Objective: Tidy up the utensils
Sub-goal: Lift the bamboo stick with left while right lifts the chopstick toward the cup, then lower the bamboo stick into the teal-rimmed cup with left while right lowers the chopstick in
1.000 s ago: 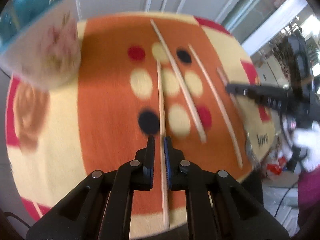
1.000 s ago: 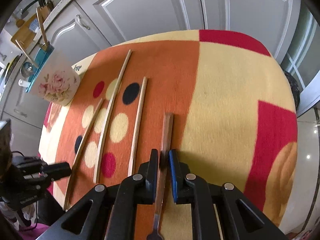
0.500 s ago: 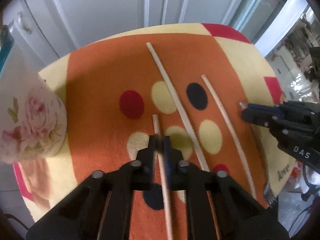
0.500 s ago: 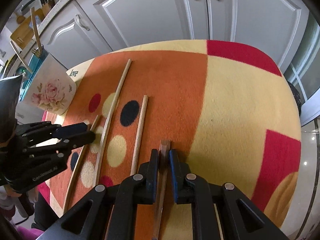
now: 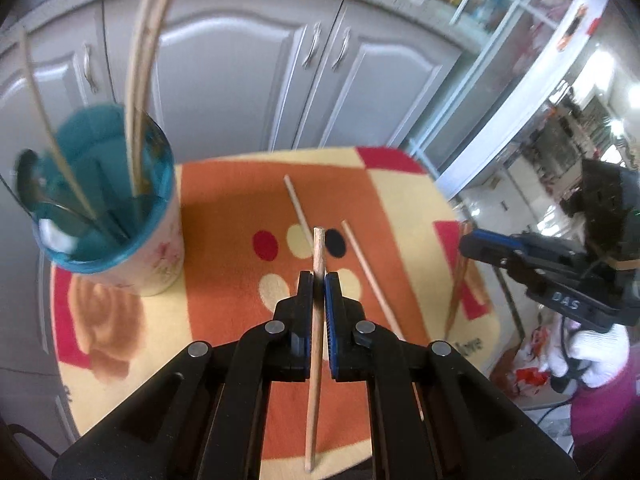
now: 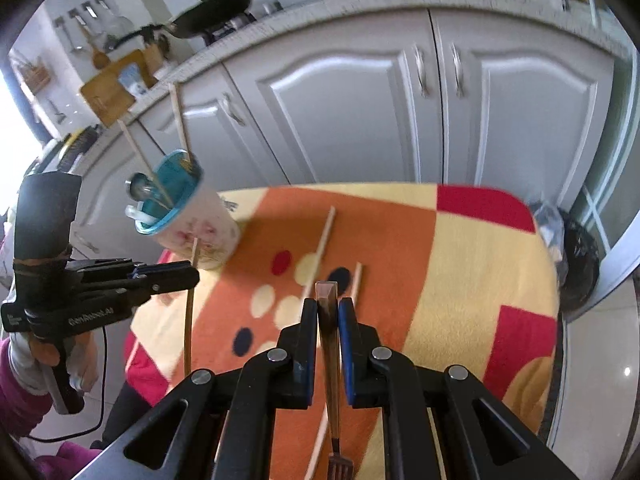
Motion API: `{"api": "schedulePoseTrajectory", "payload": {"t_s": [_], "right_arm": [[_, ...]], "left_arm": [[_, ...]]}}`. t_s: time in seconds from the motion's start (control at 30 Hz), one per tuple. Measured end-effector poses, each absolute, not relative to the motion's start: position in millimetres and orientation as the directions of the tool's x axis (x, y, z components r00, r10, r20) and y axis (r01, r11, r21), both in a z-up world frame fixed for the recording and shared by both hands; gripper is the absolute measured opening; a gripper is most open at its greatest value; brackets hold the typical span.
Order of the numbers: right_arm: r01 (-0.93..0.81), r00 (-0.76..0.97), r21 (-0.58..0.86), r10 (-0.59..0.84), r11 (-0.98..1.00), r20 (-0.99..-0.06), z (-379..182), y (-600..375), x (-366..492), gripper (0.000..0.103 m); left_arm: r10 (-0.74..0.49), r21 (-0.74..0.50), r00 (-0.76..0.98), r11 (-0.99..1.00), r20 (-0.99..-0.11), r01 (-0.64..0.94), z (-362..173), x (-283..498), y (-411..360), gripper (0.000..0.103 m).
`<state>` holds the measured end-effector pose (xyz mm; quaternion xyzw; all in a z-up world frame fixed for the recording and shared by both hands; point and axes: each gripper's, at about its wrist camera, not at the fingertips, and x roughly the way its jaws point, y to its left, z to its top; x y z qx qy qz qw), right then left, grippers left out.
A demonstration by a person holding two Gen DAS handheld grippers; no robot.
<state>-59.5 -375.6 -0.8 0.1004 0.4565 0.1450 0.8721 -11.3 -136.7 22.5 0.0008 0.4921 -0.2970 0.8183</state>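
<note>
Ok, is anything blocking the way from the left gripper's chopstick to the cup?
Nothing visible does. The left gripper holds its chopstick above the mat, with bare cloth between it and the cup. Chopsticks already standing inside crowd the cup's opening.

Upright chopsticks (image 5: 140,80) crowding cup (image 5: 160,256) mouth; open cloth (image 6: 480,260) right.

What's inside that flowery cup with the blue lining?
The cup holds three thin wooden sticks poking out above its rim, a metal spoon at its left wall, and something white near the rim. Their lower ends and the cup's bottom are hidden.
</note>
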Motion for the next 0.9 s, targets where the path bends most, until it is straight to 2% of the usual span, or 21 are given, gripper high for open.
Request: {"api": "schedulePoseTrajectory", "payload": {"t_s": [0.47,0.9], "right_arm": [[-0.209,0.612,0.261,0.334,0.943,-0.717,51,-364,-99,0.010],[-0.336,0.677,0.201,0.384,0.920,-0.628,127,-321,-67,0.010]], "left_arm": [[-0.549,-0.310,0.458,0.810,-0.699,0.497,100,-41,-99,0.004],[-0.517,-0.284,0.593,0.849,-0.617,0.445,178,-13,-58,0.004]]}}
